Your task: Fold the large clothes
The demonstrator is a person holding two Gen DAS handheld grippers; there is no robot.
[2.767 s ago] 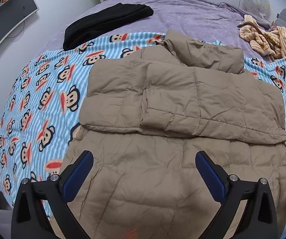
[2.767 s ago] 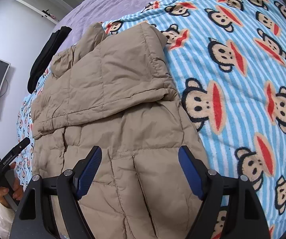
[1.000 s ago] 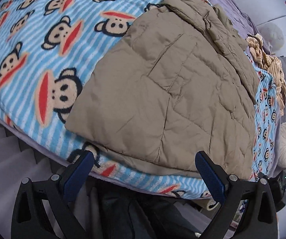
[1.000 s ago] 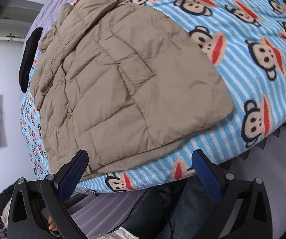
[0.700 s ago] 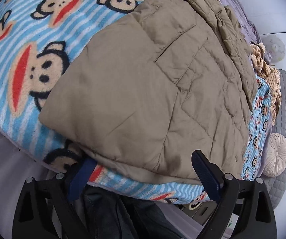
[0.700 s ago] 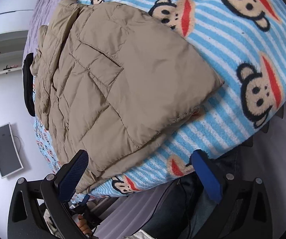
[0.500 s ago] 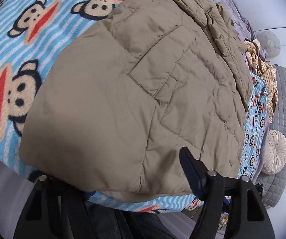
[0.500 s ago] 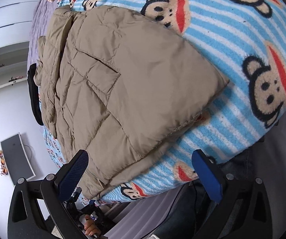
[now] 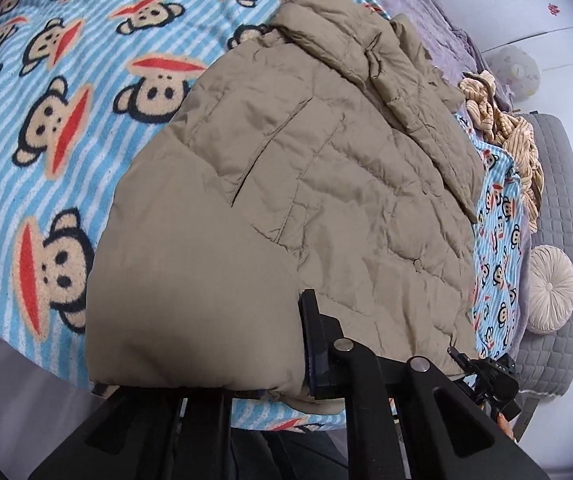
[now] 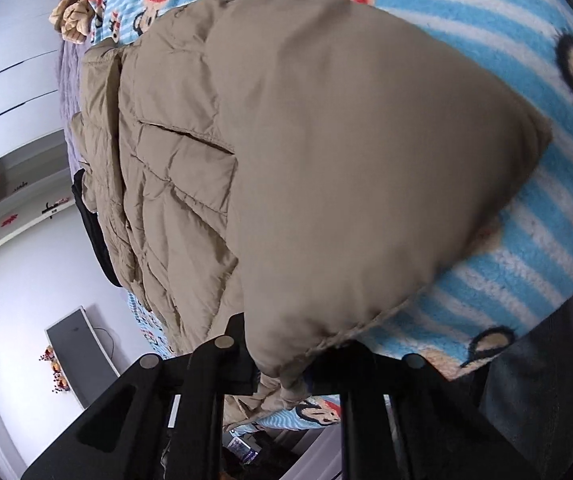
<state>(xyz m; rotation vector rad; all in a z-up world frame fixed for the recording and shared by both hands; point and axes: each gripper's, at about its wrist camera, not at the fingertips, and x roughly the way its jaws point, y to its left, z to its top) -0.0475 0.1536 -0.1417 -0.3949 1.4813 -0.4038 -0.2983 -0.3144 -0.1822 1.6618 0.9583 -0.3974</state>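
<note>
Both claws, which a second ago hung wide apart over the bed's edge, now have the hem of the tan puffer jacket [image 9: 294, 200] between their fingers and are closing on it. From where I stand, the left gripper [image 9: 246, 376] pinches the near corner on its side, with padded cloth bulging over one finger and hiding it; the right gripper [image 10: 282, 364] bites the other near corner, a bunch of hem gathered between its jaws. That tells me the grasp for the next fold is being made, and I judge the lower part is about to be lifted and carried up toward the collar. The jacket lies flat on the monkey-print blanket [image 9: 46, 120], its long axis running straight away from the claws: hem nearest them at the bed's edge, collar and folded-in sleeves at the far end. Beyond the collar, far ahead of the left claw, lies purple bedding [image 9: 438, 12], and off to that claw's right sits a heap of tan striped clothing [image 9: 502, 120] beside a grey quilted cover [image 9: 558, 200] with a round cushion [image 9: 552, 288]. Past the right claw's left side a dark screen [image 10: 78, 352] stands by the wall.
</note>
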